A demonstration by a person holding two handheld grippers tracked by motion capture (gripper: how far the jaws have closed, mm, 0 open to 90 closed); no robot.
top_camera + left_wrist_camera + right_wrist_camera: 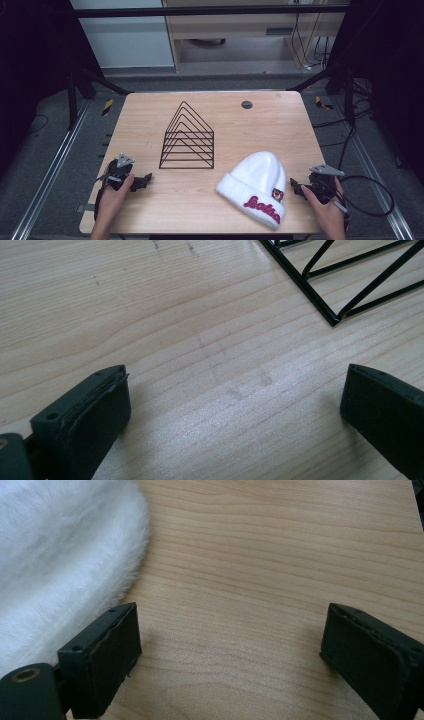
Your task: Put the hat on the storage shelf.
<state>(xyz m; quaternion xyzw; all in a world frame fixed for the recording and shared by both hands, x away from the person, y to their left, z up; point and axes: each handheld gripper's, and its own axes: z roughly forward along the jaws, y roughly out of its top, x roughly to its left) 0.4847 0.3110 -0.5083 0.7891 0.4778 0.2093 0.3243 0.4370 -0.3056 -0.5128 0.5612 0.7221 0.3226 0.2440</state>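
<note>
While both hands rest near the front edge of the wooden bench (150, 125), each holds its tool low over the surface with nothing in it. The left hand-held gripper (141, 181) sits at the front left, jaws spread wide apart and pointing toward the middle of the bench; in the left gripper view its two black pads (95, 420) stand far apart over bare wood, empty. The left hand (116, 194) wraps the body of the tool from behind, with the grey three-cornered plate on top.

A black wire rack (188, 139) of nested triangular frames stands upright near the centre of the bench, just beyond and to the right of the left hand-held gripper and apart from it. Its near corner shows at the upper right of the left gripper view (334, 320).

A white fluffy beanie (256, 186) with red lettering on its folded cuff lies flat at the front right, near the rack's right end but not touching it. The right hand-held gripper (296, 188) sits just beside the beanie's right edge, released, jaws wide. In the right gripper view the fur (60, 555) lies against or just beside one pad (107, 655); I cannot tell which. The right hand (326, 207) grips the tool from behind. A small dark round disc (246, 104) is set in the bench's far side.
</note>
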